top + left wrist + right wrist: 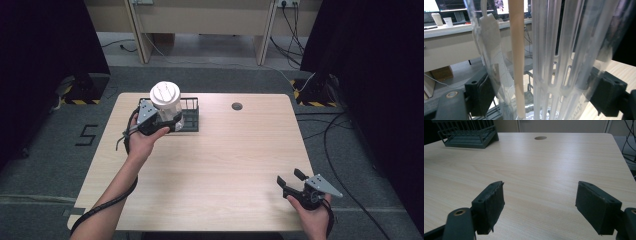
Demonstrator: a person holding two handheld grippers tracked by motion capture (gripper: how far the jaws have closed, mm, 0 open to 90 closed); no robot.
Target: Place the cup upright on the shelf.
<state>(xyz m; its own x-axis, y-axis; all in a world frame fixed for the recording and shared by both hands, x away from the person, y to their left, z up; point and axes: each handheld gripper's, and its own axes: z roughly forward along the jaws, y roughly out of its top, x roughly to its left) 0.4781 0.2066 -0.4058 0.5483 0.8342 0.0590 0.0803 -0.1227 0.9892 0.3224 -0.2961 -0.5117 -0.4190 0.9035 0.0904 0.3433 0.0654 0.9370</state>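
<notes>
High view: the left gripper [162, 119] is clamped on a clear plastic cup [167, 102] with a white lid, at the far left of the table [235, 160], held at the near-left edge of a dark wire rack [192, 117]. Whether the cup's base rests on the rack or hangs just above it, I cannot tell. The cup stands upright — long axis vertical, lid up.

Left gripper view: both black pads [482, 93] press the transparent cup wall from opposite sides; a pale straw [517, 62] runs vertically inside, confirming the upright pose.

The right gripper [292, 181] sits at the near right edge of the table, well apart from cup and rack, jaws spread and holding nothing; in the right gripper view the rack [471, 136] lies far off to its left.

Judgement: the coming move turns on cup versus rack — the left hand is the nearer one and already holds the cup.
</notes>
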